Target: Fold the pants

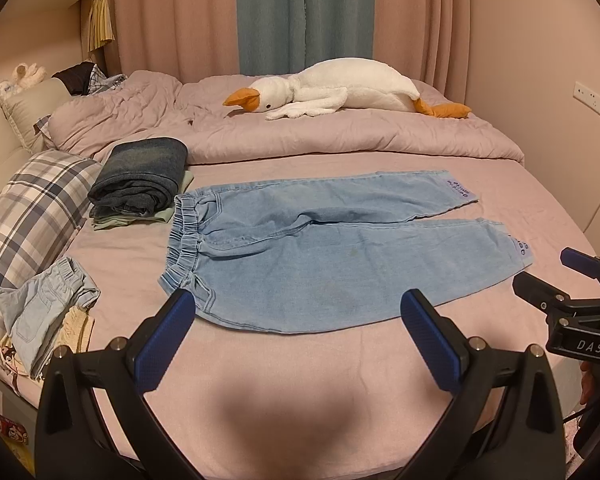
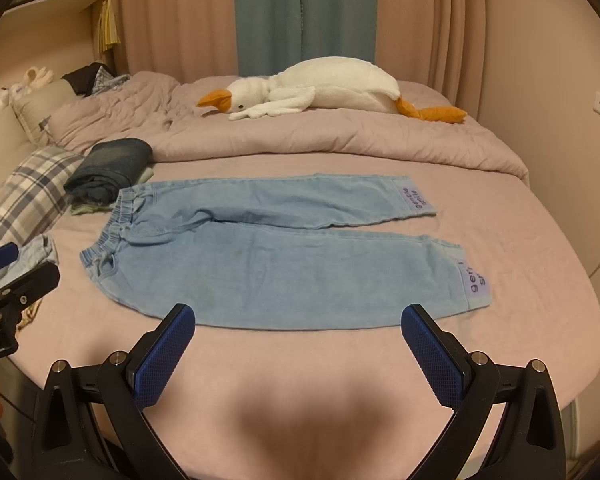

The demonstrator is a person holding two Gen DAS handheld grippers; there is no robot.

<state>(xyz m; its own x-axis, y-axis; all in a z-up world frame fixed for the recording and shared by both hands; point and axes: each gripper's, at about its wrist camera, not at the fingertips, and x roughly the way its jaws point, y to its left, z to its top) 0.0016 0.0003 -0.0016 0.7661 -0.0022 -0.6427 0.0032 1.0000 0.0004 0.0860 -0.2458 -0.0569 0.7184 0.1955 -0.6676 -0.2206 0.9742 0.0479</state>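
Light blue denim pants (image 1: 320, 248) lie flat and spread on the pink bed sheet (image 1: 300, 360), elastic waistband to the left, both legs pointing right with purple labels at the cuffs. They also show in the right wrist view (image 2: 268, 264). My left gripper (image 1: 298, 316) is open and empty, just in front of the pants' near edge by the waistband side. My right gripper (image 2: 298, 320) is open and empty, in front of the near leg. The right gripper shows at the right edge of the left wrist view (image 1: 572, 300); the left gripper shows at the left edge of the right wrist view (image 2: 16, 280).
A stack of folded dark jeans (image 1: 140, 180) sits left of the waistband. Folded light denim shorts (image 1: 44, 312) lie on other clothes at the near left. A plaid pillow (image 1: 28, 208) is at left. A rumpled duvet (image 1: 300, 136) with a plush goose (image 1: 340, 88) lies behind.
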